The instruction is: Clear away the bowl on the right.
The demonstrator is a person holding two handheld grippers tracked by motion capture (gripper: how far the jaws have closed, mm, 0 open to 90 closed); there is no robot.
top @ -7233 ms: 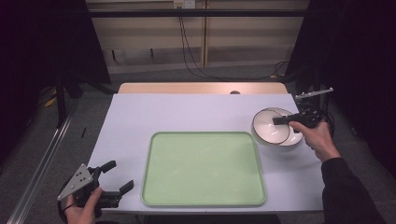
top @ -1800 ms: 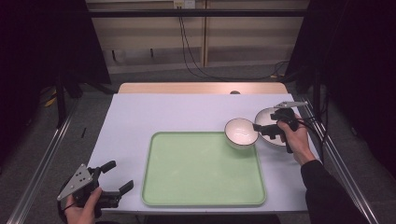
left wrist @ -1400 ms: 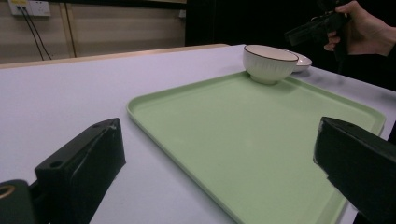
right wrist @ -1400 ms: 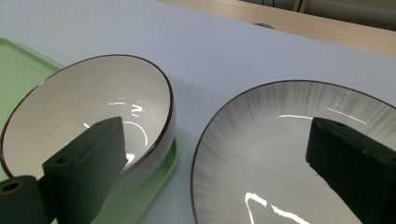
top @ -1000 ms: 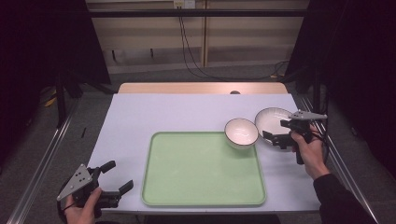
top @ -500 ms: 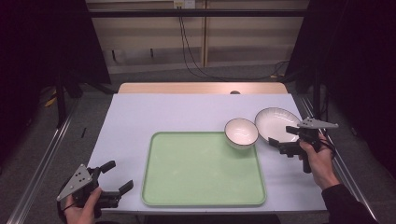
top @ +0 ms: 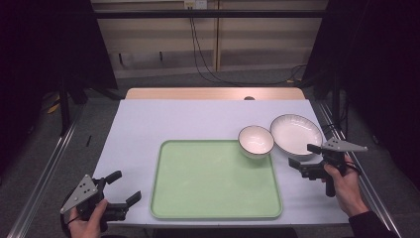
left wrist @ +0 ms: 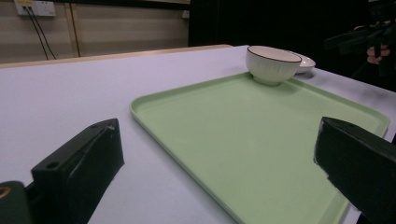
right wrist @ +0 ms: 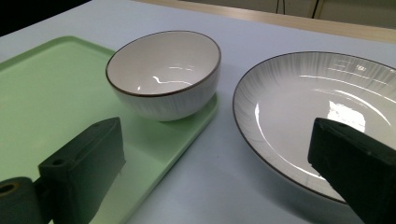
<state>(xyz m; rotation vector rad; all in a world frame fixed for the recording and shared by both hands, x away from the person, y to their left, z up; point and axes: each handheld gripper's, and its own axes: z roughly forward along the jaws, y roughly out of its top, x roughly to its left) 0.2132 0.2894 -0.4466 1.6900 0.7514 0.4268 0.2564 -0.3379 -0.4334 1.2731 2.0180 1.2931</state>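
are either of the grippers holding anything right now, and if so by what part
Nothing is held. The left gripper is open beside the green tray; the right gripper is open near the plate and small bowl.

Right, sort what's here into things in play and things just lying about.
In play: small white ribbed bowl on the green tray's corner; pale green plastic tray; wide shallow white plate; right gripper, open.
Lying about: black wall cables; left gripper, idle, open.

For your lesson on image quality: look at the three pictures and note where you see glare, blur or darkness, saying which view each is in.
Right gripper view: bright glare patches on the plate and a thin highlight inside the bowl; the near black jaws are soft. Left gripper view: the jaws are blurred, the bowl fairly sharp. High view: the table is evenly lit, its surroundings dark.
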